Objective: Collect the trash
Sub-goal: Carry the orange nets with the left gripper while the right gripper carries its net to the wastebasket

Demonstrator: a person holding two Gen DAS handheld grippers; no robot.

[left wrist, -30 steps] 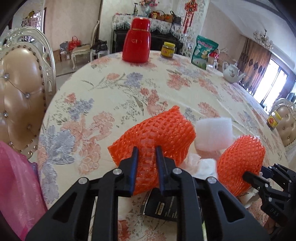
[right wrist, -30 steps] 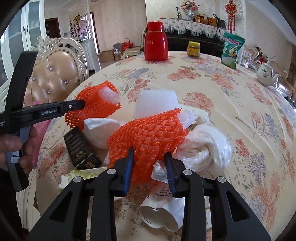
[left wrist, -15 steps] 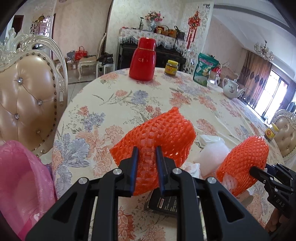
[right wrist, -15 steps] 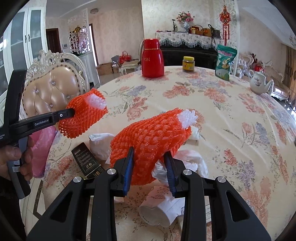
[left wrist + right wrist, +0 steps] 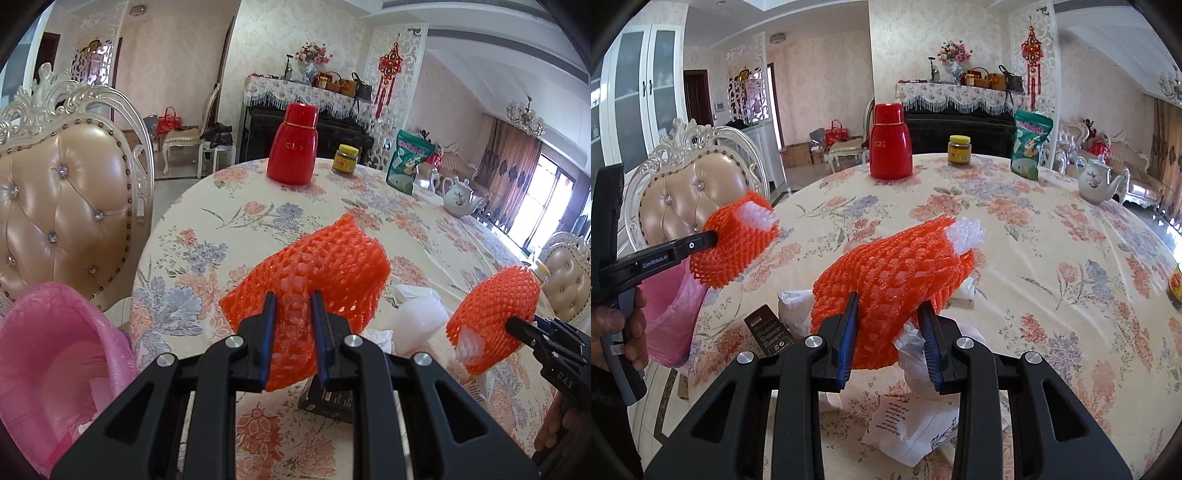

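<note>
An orange foam net sleeve [image 5: 306, 273] was clamped in the left gripper [image 5: 293, 339], another [image 5: 890, 280] in the right gripper [image 5: 888, 341]. The pink trash bag [image 5: 55, 354] lay at about eight o'clock from the left gripper, probably nearer it; its mouth was only partly seen.

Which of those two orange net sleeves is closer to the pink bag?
The orange net sleeve in the left gripper; it hangs just above the pink bag. The other sleeve, in the right gripper, is over the table's litter.

Black tongs [image 5: 291, 339], blue-edged fingers [image 5: 266, 332]
</note>
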